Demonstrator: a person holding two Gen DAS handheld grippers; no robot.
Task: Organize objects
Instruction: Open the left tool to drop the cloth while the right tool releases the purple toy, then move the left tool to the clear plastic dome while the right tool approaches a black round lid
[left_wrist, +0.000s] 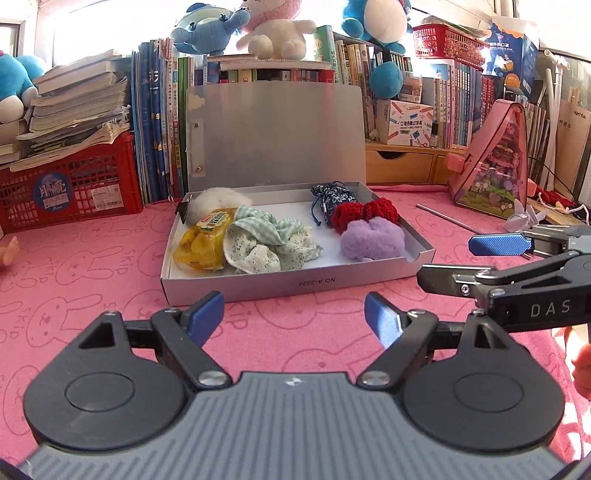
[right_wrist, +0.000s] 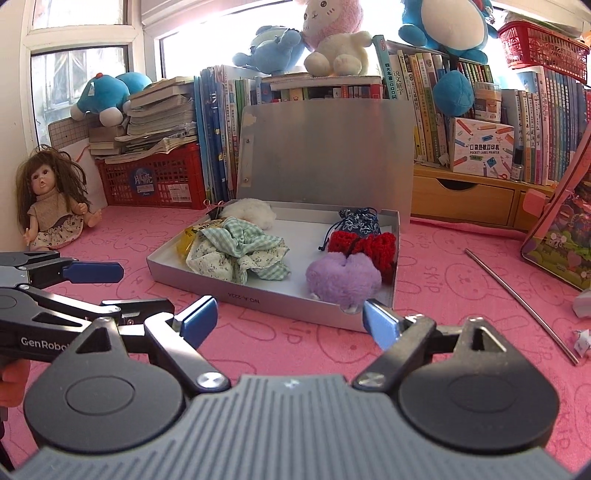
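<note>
Far left, a doll (right_wrist: 51, 206) with tangled brown hair sits slumped against the wall on the pink rabbit-printed cloth (left_wrist: 92, 266); beside her a red lattice crate (left_wrist: 70, 184) carries a ragged stack of paperbacks. The left gripper (left_wrist: 294, 314) hangs just short of the box, its ribbed blue pads spread wide and holding nothing. In the middle lies the shallow grey cardboard box (left_wrist: 258, 286), flat and rectangular, its lid (left_wrist: 277, 133) standing upright against the row of books; inside, at the left end, a fluffy white ball (left_wrist: 216, 201) sits at the back, a glossy yellow crinkled packet (left_wrist: 201, 243) in front of it, and a rumpled green gingham and speckled cotton scrunchie (left_wrist: 266, 243) lies against the packet. At the right end a small blue floral drawstring pouch (left_wrist: 332, 199) rests at the back; a chunky red crocheted bow (left_wrist: 364, 214) touches it; a round lilac plush puff (left_wrist: 371, 240) sits nearest the front rim, against the bow. The right gripper (right_wrist: 290, 317) hovers near the box's front corner, likewise released, fingers apart and empty. Further right a thin metal rod (right_wrist: 521, 299) lies bare on the cloth; beyond it leans a pink triangular plastic case (left_wrist: 498, 162).
</note>
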